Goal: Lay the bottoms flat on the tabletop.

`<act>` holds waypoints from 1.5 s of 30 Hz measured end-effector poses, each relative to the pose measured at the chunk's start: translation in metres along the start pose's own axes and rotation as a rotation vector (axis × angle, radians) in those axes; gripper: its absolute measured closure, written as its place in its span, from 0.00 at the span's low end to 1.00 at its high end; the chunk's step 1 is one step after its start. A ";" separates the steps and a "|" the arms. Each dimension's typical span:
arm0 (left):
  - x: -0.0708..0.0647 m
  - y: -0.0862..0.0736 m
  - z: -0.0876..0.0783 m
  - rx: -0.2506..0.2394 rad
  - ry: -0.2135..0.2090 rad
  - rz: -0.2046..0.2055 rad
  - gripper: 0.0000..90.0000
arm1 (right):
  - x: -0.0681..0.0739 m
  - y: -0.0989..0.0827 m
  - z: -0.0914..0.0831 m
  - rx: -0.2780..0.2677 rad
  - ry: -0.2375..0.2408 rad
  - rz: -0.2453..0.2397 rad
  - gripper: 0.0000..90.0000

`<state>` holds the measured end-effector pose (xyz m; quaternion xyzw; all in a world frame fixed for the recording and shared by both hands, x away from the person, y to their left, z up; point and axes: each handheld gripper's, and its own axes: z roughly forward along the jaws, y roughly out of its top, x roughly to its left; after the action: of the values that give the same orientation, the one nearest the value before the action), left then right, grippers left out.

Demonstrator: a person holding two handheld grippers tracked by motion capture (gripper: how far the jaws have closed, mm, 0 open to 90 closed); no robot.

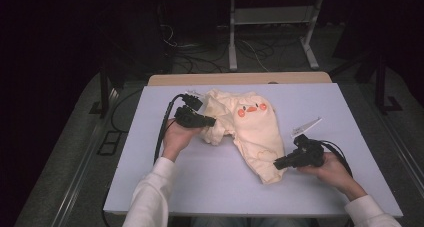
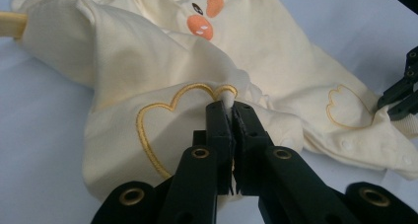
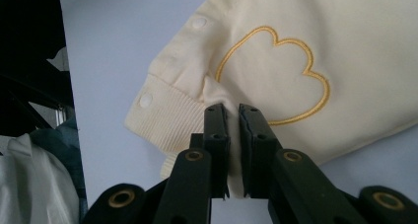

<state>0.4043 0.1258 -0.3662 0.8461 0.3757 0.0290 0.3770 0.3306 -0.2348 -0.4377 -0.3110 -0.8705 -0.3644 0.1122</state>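
Altogether one garment lies on the tabletop [image 1: 165, 187]: a pair of cream baby trousers [image 1: 252, 132] spread from near the far edge, left of the middle, down toward the right half of the near edge. It has two legs, each with one outline stitched in gold thread, and on the seat a small face made of three orange patches [image 1: 251, 109]. Two grippers work on it, one in each hand. The left gripper [image 1: 211, 122] is closed on a pinch of cloth at the shorter, bunched leg, its jaws nearly together with a thin fold of fabric pressed between them beside the gold outline [image 2: 162, 130]. The right gripper [image 1: 278, 163] is likewise clamped on the trousers, at the end of the longer leg nearest the person, biting the cloth just where the ribbed cuff [image 3: 162, 120] meets the stitched outline [image 3: 276, 71]; two snap buttons [image 3: 198, 22] show along that hem. One white tag [image 1: 306, 126] lies flat on the tabletop, just beyond the right gripper, apart from the trousers.
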 end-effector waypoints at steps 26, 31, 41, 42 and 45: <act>0.013 0.009 0.067 -0.123 -0.068 -0.118 0.82 | 0.002 0.000 0.000 0.004 0.000 -0.014 0.90; 0.013 0.007 0.070 -0.104 -0.076 -0.118 0.67 | 0.002 0.000 0.000 0.003 -0.001 -0.014 0.90; 0.006 -0.005 0.034 -0.157 0.006 -0.015 0.29 | 0.002 0.000 0.000 0.006 -0.005 -0.012 0.90; 0.006 -0.006 0.030 -0.165 0.017 0.000 0.26 | 0.002 0.000 0.000 0.006 -0.005 -0.012 0.90; 0.006 -0.013 0.019 -0.183 0.024 0.024 0.22 | 0.002 0.000 0.000 0.005 -0.006 -0.012 0.90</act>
<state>0.4067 0.1237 -0.3895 0.8121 0.3658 0.0780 0.4478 0.3289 -0.2337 -0.4369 -0.3065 -0.8737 -0.3619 0.1083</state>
